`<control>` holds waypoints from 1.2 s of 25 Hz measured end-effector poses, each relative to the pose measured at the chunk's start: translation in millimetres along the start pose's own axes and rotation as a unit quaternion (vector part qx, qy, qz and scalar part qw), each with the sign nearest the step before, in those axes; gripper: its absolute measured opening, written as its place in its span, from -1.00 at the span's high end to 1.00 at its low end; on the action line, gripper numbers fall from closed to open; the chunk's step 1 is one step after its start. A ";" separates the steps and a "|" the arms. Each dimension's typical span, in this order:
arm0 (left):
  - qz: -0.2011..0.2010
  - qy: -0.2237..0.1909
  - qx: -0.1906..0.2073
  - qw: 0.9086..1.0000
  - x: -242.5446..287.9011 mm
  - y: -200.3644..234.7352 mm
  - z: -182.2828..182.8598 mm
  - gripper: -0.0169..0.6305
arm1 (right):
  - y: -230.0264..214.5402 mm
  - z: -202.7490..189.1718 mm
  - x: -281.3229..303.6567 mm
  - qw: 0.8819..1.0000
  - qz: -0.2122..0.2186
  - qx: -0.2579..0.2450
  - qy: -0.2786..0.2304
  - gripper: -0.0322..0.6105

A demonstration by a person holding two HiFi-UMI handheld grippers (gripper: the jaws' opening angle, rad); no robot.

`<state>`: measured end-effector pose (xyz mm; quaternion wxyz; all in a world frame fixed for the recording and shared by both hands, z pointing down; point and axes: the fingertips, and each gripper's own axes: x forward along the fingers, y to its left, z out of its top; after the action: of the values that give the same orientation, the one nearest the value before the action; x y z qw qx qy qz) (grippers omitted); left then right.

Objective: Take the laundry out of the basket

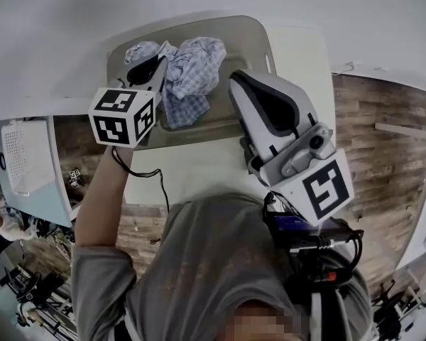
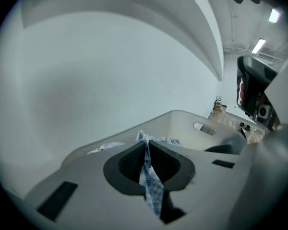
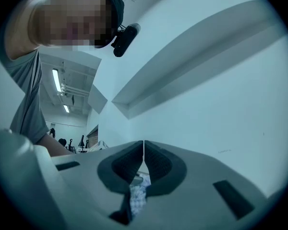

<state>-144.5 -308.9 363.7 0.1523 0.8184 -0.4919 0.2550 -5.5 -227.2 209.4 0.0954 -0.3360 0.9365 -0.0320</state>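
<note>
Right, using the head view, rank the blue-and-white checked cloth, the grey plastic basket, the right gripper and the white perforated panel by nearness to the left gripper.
1. blue-and-white checked cloth: pinched in the left gripper itself.
2. grey plastic basket: directly beneath it.
3. right gripper: to its right, above the basket.
4. white perforated panel: far lower left, off the table.

The laundry [image 1: 195, 66] in the basket [image 1: 259, 38], on the table [image 1: 298, 55].
The laundry fills the basket's left half. The left gripper [image 1: 158, 68] sits at its left edge, cloth between its jaws; the right gripper [image 1: 236, 78] hangs just right of it, over the basket's right half.
</note>
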 end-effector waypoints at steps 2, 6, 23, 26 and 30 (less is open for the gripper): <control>0.012 -0.032 0.006 0.999 -18.3 -1.2 19.7 0.84 | 9.3 0.5 -12.8 1.000 0.001 -0.004 -0.005 0.86; 0.036 -0.095 0.019 0.995 -64.2 -5.0 64.8 0.84 | 31.0 8.9 -35.3 1.000 0.008 -0.014 -0.012 0.86; 0.090 -0.309 0.056 0.945 -333.7 -70.0 170.2 0.84 | 114.0 54.7 -118.4 0.997 0.010 -0.057 -0.052 0.86; 0.104 -0.316 0.052 0.942 -339.7 -73.3 171.0 0.84 | 87.4 59.5 -113.2 0.997 0.006 -0.058 -0.056 0.86; 0.113 -0.322 0.044 0.939 -334.9 -74.9 178.1 0.84 | 52.6 55.9 -97.0 0.997 0.009 -0.049 -0.053 0.86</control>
<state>-160.1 -119.1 27.2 -0.0805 0.8017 -0.5921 0.0151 46.3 -124.8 163.4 0.1286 -0.3331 0.9335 0.0327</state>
